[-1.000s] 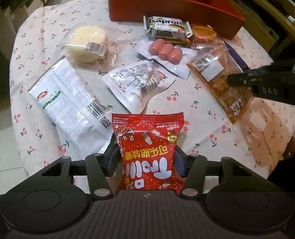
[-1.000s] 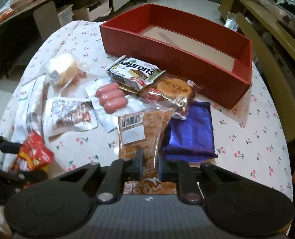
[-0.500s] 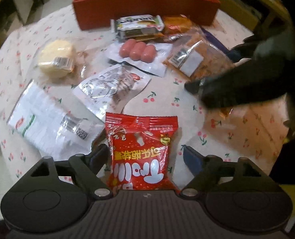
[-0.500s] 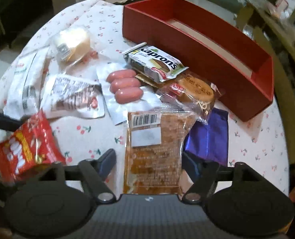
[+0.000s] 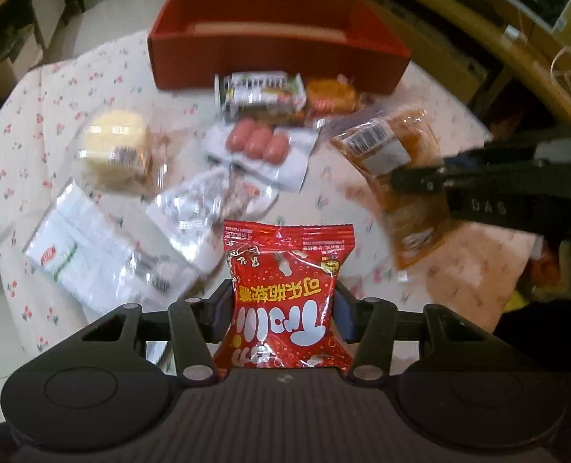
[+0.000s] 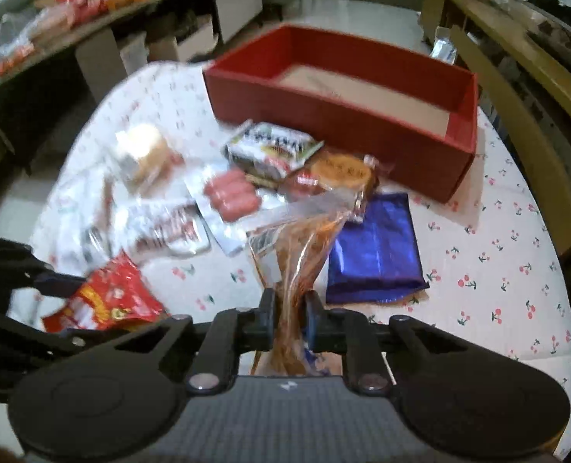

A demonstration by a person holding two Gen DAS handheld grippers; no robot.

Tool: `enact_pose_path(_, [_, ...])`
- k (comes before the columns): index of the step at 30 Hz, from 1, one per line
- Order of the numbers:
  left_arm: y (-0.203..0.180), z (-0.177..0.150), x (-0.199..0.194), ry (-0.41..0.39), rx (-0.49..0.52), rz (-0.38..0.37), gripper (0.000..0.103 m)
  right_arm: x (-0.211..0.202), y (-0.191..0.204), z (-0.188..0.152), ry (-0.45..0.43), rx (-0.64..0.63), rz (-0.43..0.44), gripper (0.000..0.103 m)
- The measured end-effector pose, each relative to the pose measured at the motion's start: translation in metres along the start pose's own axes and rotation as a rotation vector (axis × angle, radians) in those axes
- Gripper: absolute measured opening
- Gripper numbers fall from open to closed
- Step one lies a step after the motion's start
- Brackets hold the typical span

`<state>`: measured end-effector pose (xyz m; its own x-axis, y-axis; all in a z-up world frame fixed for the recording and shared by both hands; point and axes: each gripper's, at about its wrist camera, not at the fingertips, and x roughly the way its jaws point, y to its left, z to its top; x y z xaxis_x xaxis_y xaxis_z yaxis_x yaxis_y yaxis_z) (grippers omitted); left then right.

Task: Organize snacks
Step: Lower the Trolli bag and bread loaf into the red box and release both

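In the left wrist view, the left gripper (image 5: 283, 305) is squeezing the red candy bag (image 5: 285, 297). The red box (image 5: 277, 58) is sitting at twelve o'clock, far off.

In the right wrist view, the right gripper (image 6: 288, 318) is pinching the orange snack bag (image 6: 297, 270) by one thin end. The box (image 6: 339, 123) is waiting at one o'clock. That floppy bag could be slipping out on the way, or dragging over the sausages (image 6: 231, 193).

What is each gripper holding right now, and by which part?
The left gripper pinches the red snack packet across its lower half. The right gripper clamps the orange-brown packet near its bottom end.
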<state>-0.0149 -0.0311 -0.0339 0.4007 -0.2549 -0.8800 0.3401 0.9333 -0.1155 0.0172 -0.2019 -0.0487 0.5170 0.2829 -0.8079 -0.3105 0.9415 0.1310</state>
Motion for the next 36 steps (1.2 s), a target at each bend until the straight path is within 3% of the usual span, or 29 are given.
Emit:
enact_pose_path(7, [0.005,0.043,-0.010,-0.094,-0.019,-0.011,0.059,-0.021,-0.014,0.019,-0.109,0.089,0.042,0.016])
enact_pose_path(13, [0.005,0.104,-0.006,-0.168,0.004,0.007,0.059,-0.022,-0.035,0.059,-0.185,0.173,0.041,0.016])
enact_pose_path(23, [0.014,0.225,0.049,-0.253,0.037,0.072,0.060,0.041,-0.098,0.145,-0.203,0.279,-0.027,0.016])
enact_pose_path(31, [0.033,0.244,0.118,-0.161,0.024,0.126,0.060,0.113,-0.113,0.165,-0.107,0.252,-0.097,0.016])
enact_pose_path(36, [0.041,0.236,0.126,-0.128,0.012,0.126,0.062,0.115,-0.112,0.168,-0.111,0.240,-0.123,0.017])
